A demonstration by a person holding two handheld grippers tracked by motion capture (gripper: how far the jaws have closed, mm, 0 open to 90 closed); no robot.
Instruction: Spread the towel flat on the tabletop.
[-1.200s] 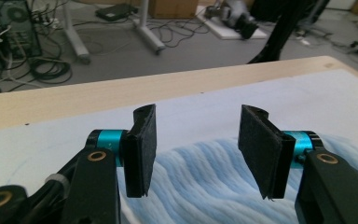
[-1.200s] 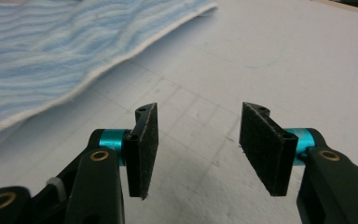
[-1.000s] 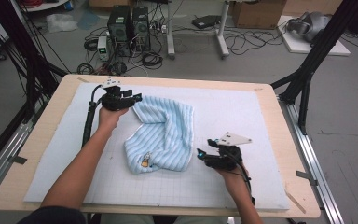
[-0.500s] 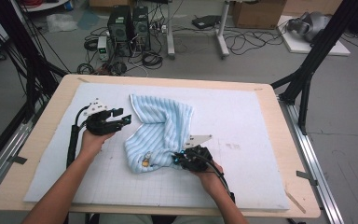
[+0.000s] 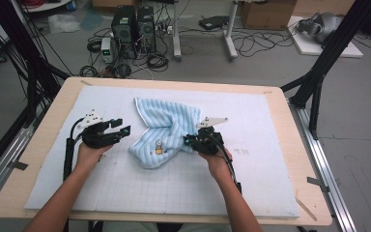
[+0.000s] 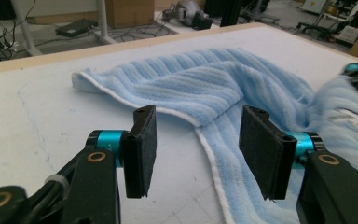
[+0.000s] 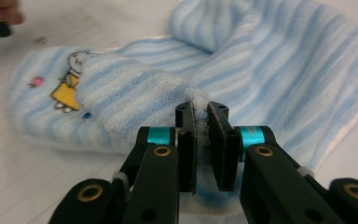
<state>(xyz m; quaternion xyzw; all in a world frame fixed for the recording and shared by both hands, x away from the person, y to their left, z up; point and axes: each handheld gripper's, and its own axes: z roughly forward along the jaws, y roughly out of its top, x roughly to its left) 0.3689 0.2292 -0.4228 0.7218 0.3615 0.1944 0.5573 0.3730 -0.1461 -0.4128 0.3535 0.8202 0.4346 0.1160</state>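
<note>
From the high view, a crumpled light-blue striped towel (image 5: 166,133) lies mid-table on the white gridded mat (image 5: 140,193); the right gripper (image 5: 193,141) bites its right edge, the fold beneath it hidden, while the left gripper (image 5: 121,130) sits just beside its left edge. In the left gripper view, the jaws stand apart, empty, before the white-hemmed terry ridges. In the right gripper view, pads (image 7: 186,140) pinch a plush fold beside a blurred cartoon patch (image 7: 67,91).

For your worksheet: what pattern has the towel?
Light blue and white stripes on the towel, clearest in the right gripper view.
</note>
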